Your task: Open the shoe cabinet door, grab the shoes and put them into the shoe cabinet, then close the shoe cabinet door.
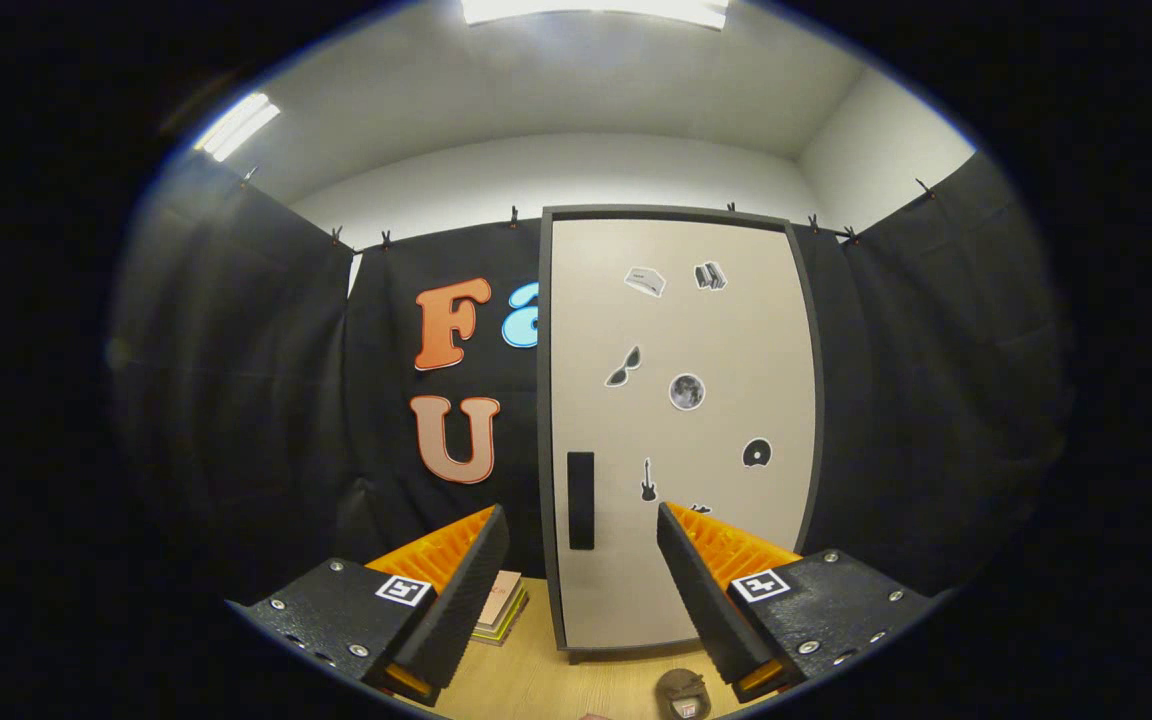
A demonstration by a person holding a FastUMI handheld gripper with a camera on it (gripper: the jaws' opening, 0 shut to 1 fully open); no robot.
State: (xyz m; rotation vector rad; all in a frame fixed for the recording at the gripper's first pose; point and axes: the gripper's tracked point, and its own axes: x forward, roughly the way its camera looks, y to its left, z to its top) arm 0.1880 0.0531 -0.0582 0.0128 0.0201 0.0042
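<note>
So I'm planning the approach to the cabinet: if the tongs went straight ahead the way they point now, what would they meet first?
Probably the closed shoe cabinet door, near its dark handle. The open tongs hold nothing and nothing stands between them and the door, though depth is hard to judge.

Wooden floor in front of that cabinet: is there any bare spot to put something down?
Yes: the floor is bare between the open gripper fingers, before the closed cabinet. It is crowded left, by stacked books, and right, where a brown shoe lies.
</note>
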